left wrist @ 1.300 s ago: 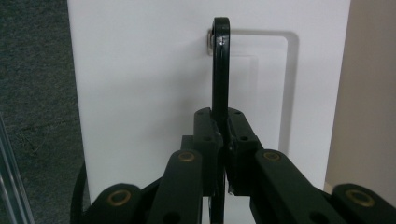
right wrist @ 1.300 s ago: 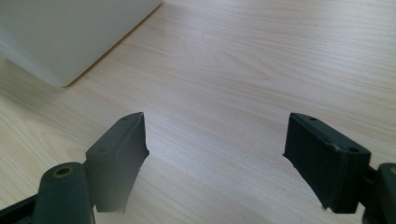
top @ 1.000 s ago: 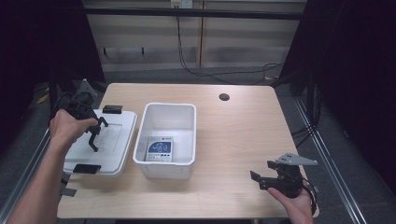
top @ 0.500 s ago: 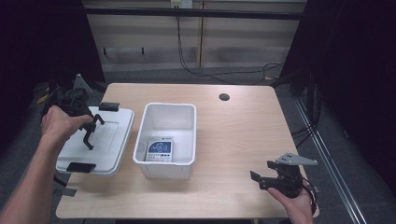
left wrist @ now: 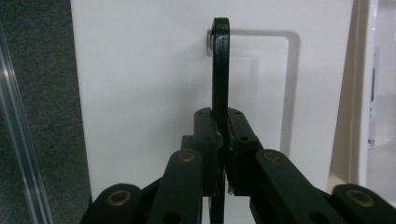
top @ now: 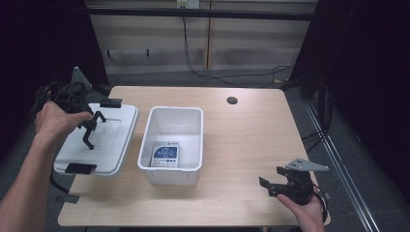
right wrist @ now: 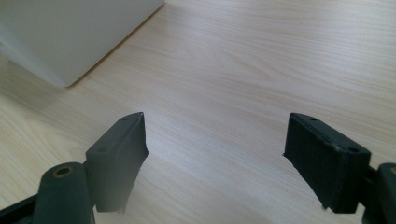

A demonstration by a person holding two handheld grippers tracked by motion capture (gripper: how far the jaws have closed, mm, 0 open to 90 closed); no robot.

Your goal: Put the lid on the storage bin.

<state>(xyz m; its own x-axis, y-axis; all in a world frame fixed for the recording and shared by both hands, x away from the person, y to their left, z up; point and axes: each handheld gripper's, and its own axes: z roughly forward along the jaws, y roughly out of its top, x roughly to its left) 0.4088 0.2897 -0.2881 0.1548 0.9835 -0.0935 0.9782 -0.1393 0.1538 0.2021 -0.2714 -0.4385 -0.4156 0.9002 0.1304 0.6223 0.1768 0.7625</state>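
A white lid (top: 109, 140) with black latches lies at the table's left, beside an open white bin (top: 193, 113). A blue-and-white packet (top: 164, 154) rests flat in the bin. My left gripper (top: 86, 124) is shut on the lid's upright black handle (top: 92, 130). In the left gripper view the handle (left wrist: 220, 70) rises from between the closed jaws of that gripper (left wrist: 223, 140), over the white lid (left wrist: 140, 93). My right gripper (top: 273, 186) is open, low over the table's front right. In the right gripper view that gripper (right wrist: 215, 154) holds nothing, with the bin's corner (right wrist: 70, 32) ahead.
The lid's left side overhangs the table's left edge. A round cable hole (top: 232, 100) sits at the table's back right. A small black piece (top: 66, 198) lies at the front left corner. Bare wood (top: 241, 145) spans between bin and right gripper.
My left hand and gripper have moved left and back with the lid's handle, and the lid has shifted a little left, away from the bin. The right gripper has stayed put.
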